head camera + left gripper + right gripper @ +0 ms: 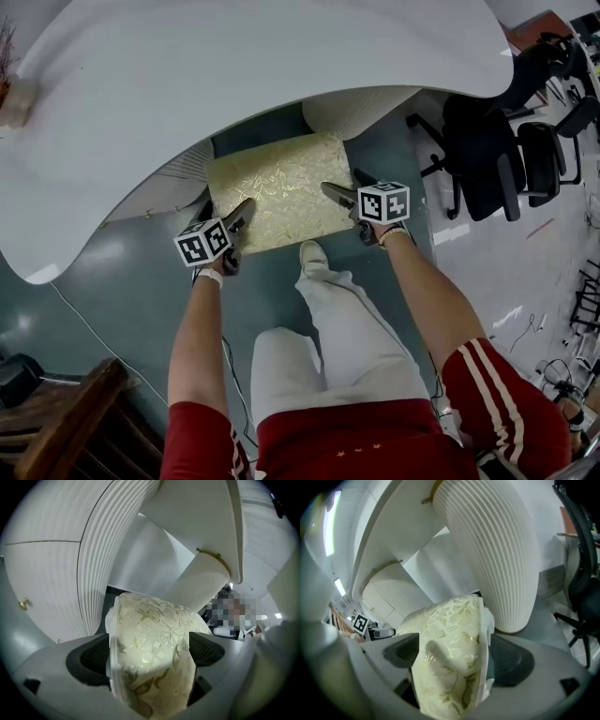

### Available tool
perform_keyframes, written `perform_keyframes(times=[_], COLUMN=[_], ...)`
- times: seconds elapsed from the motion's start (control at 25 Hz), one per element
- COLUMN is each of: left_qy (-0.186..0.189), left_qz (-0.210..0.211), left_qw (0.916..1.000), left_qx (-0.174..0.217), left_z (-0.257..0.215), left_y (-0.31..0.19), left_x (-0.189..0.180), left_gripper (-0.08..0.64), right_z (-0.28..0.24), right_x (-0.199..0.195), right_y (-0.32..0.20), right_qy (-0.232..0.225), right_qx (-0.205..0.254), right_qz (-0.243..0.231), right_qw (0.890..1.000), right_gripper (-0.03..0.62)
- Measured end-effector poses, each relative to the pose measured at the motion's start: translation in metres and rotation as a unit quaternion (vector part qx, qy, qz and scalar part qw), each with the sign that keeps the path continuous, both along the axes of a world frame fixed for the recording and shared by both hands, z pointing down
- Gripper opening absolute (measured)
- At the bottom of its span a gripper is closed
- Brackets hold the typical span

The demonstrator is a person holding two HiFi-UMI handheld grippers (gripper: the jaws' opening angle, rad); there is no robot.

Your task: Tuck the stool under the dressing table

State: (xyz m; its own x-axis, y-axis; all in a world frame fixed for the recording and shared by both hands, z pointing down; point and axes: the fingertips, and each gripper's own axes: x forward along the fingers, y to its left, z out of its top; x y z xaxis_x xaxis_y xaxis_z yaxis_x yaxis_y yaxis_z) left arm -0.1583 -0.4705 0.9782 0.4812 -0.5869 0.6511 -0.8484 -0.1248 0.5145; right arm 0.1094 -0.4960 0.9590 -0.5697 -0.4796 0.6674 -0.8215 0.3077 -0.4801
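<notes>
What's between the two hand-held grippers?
The stool fills that gap in the head view; the left hand-held gripper and right hand-held gripper each clamp a near corner.

The stool (272,190), a square seat in cream-gold floral brocade, stands level, its far edge at the rim of the dressing table (234,66). The table's white curved top arcs from 9 to 2 o'clock, with ribbed pedestals at the stool's 10 and 1 o'clock.

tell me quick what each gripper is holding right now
left gripper: closed on the near left corner of the stool seat.
right gripper: closed on the stool seat's near right corner.
</notes>
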Motion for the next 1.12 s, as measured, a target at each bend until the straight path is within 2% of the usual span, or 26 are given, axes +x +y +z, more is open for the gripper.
perform_keyframes(times=[0.24,0.44,0.68,0.76,0.88,0.96,1.12], left_qy=[-0.019,0.003,-0.042,-0.078,-0.142,-0.147,-0.129], left_qz=[0.020,0.003,0.059,0.079,0.118,0.114,0.104], left_qw=[0.9993,0.9991,0.9967,0.9933,0.9824,0.9818,0.9850], left_qx=[-0.025,-0.042,-0.038,-0.033,-0.028,-0.035,-0.048], left_z=[-0.004,-0.009,-0.008,-0.005,0.002,0.003,0.003], left_y=[0.057,0.088,0.109,0.116,0.122,0.119,0.114], left_x=[-0.005,0.001,0.014,0.011,0.008,0.008,0.009], left_gripper=[0.475,0.445,0.382,0.360,0.318,0.319,0.319], right_z=[0.002,0.003,0.008,0.008,0.010,0.012,0.012], right_x=[0.011,0.013,0.020,0.019,0.016,0.014,0.015], right_y=[0.063,0.092,0.105,0.108,0.109,0.106,0.098], right_qy=[0.042,0.057,0.111,0.120,0.134,0.143,0.151], right_qx=[-0.011,-0.023,-0.017,-0.010,-0.008,-0.015,-0.022], right_qz=[-0.023,-0.029,-0.057,-0.063,-0.055,-0.049,-0.049], right_qw=[0.999,0.998,0.992,0.991,0.989,0.988,0.987], right_gripper=[0.398,0.387,0.331,0.305,0.293,0.288,0.287])
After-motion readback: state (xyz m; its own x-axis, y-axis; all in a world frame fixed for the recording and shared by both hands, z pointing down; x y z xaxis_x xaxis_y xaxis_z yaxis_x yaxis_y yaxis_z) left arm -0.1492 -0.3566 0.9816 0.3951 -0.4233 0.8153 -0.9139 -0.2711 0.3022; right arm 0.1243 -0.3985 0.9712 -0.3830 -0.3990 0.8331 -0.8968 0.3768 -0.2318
